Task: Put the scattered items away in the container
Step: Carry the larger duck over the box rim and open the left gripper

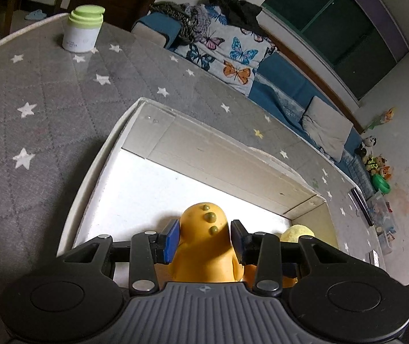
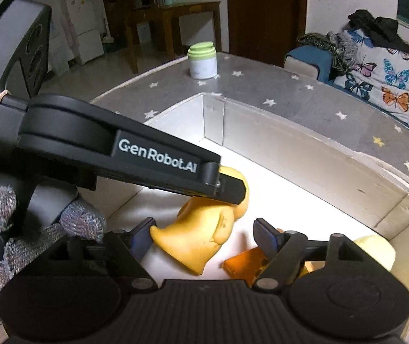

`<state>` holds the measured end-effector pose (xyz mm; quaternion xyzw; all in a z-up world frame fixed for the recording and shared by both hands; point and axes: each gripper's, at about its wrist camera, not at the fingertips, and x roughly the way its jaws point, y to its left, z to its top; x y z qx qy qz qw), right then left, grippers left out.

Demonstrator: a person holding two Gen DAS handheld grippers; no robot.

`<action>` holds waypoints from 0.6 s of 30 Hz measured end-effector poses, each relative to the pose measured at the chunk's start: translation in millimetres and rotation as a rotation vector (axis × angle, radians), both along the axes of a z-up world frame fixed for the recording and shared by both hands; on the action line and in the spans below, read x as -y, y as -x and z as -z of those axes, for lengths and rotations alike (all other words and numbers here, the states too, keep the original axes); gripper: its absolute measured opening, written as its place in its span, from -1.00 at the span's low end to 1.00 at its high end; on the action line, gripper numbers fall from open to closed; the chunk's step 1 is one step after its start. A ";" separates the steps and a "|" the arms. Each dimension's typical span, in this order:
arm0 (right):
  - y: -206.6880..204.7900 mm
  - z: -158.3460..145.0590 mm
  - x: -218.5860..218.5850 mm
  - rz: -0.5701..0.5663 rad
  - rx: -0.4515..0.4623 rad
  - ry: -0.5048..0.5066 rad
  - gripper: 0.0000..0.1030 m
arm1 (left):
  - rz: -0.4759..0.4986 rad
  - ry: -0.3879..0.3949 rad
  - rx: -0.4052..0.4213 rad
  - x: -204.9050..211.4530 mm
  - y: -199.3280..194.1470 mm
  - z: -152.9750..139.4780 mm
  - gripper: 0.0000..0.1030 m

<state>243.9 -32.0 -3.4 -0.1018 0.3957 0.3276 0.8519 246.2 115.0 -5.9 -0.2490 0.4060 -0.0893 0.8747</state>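
— What's the surface?

— A grey, star-printed bench (image 1: 47, 109). Far ahead of my fingers stands a green-lidded jar (image 1: 82, 28); beyond the bench, a blue sofa (image 1: 284, 89) with a butterfly blanket (image 1: 233, 54).

— And the toy?

— An orange toy (image 1: 204, 246) with green bumps on its back, inside the white box (image 1: 90, 177). My left gripper (image 1: 204, 238) is clamped on it. My right gripper (image 2: 201, 236) has its fingers apart, toy between them.
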 end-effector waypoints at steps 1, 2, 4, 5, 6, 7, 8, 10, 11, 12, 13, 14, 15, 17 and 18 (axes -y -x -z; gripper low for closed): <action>2.4 -1.1 1.7 0.005 0.008 -0.006 0.54 | 0.000 -0.005 0.018 0.0 3.3 -3.2 -0.20; 4.8 -2.2 3.3 0.010 0.016 -0.012 0.55 | 0.000 -0.009 0.031 0.1 5.8 -5.9 -0.20; 10.0 -5.0 6.9 0.019 0.032 -0.026 0.56 | -0.003 -0.018 0.056 0.5 12.3 -12.0 -0.20; 12.8 -6.8 9.0 0.023 0.040 -0.035 0.59 | -0.005 -0.022 0.068 0.7 15.7 -14.8 -0.20; 15.6 -8.4 10.6 0.029 0.048 -0.041 0.64 | -0.007 -0.025 0.080 0.8 19.1 -17.5 -0.20; 18.3 -9.9 12.2 0.036 0.055 -0.046 0.73 | -0.007 -0.030 0.092 1.4 22.5 -20.1 -0.20; 22.3 -11.6 14.1 0.041 0.068 -0.048 0.74 | -0.008 -0.035 0.103 2.0 25.9 -22.6 -0.20; 30.8 -14.8 17.1 0.049 0.095 -0.048 0.76 | -0.008 -0.044 0.125 3.6 33.4 -27.2 -0.20; 35.0 -16.1 17.9 0.053 0.110 -0.045 0.77 | -0.008 -0.049 0.136 4.4 37.1 -29.5 -0.20; 38.7 -17.4 18.6 0.058 0.122 -0.044 0.77 | -0.008 -0.048 0.147 4.5 41.2 -31.7 -0.20; 42.4 -18.7 19.2 0.062 0.135 -0.042 0.81 | -0.008 -0.048 0.158 4.6 45.2 -34.0 -0.20; 47.0 -20.1 20.6 0.068 0.146 -0.044 0.90 | -0.010 -0.048 0.169 4.9 50.1 -36.5 -0.20; 50.9 -21.9 22.3 0.076 0.157 -0.051 0.95 | -0.011 -0.049 0.178 5.1 54.5 -38.3 -0.20; 57.8 -25.6 25.3 0.095 0.177 -0.068 1.00 | -0.016 -0.057 0.197 6.6 64.5 -41.6 -0.20; 61.8 -27.9 27.5 0.104 0.190 -0.077 1.00 | -0.017 -0.062 0.205 6.8 68.6 -42.7 -0.20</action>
